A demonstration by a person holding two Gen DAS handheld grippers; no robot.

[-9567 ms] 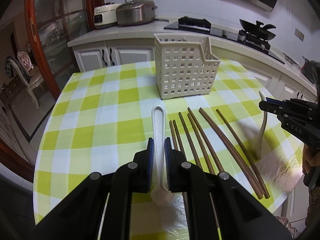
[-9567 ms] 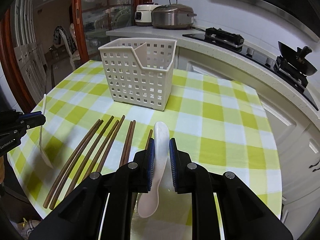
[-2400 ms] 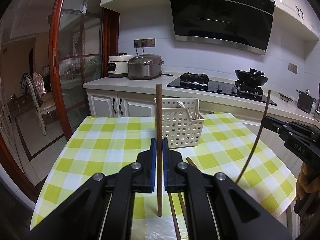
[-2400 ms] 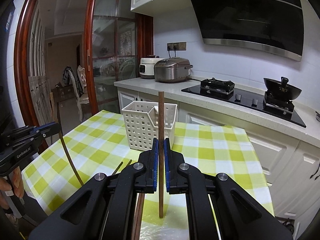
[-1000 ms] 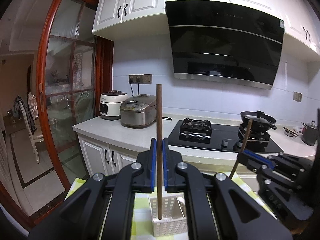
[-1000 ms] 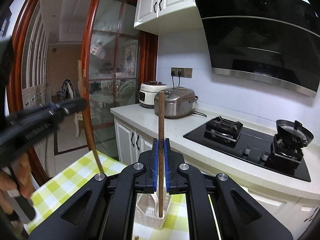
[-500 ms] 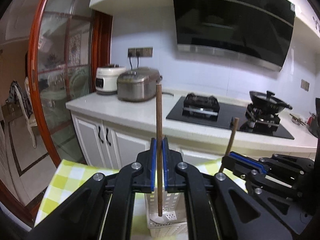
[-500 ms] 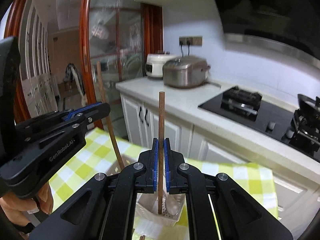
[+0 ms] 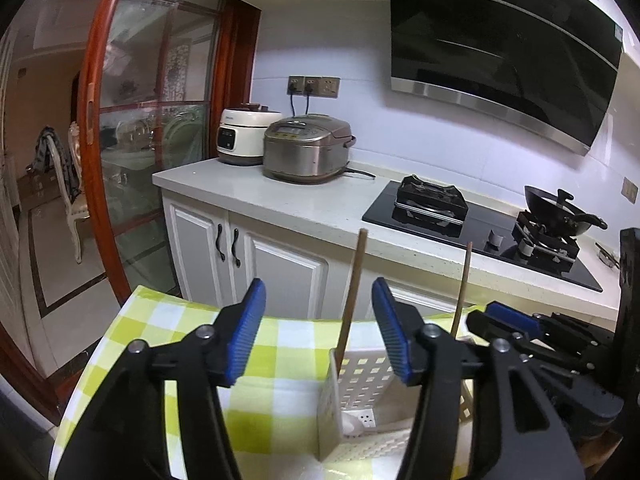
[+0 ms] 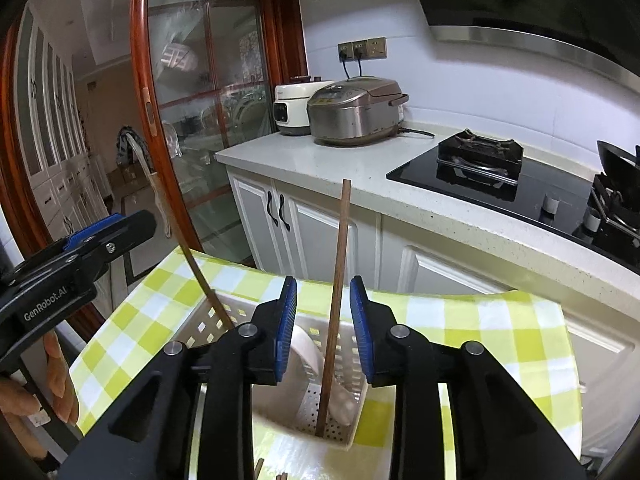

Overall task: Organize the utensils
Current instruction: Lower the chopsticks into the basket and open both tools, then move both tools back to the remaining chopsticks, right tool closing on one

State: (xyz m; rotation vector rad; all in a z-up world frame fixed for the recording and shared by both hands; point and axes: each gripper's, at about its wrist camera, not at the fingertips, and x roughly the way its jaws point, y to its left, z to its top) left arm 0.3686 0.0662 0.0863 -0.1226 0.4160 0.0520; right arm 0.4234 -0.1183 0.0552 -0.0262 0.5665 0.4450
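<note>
Releasing two chopsticks into the utensil basket

I have a wooden chopstick [image 10: 336,300] standing in the white perforated basket [image 10: 352,408], tip on its floor beside a white spoon [image 10: 306,350], so it stays upright when dropped. My right gripper [image 10: 323,330] is opening, its pads clear of the stick. My left gripper [image 9: 318,330] is opening too, its chopstick [image 9: 350,300] leaning free in the basket. The basket sits near the far edge of the green-checked table [image 10: 480,320], below the counter [image 10: 360,168].
</note>
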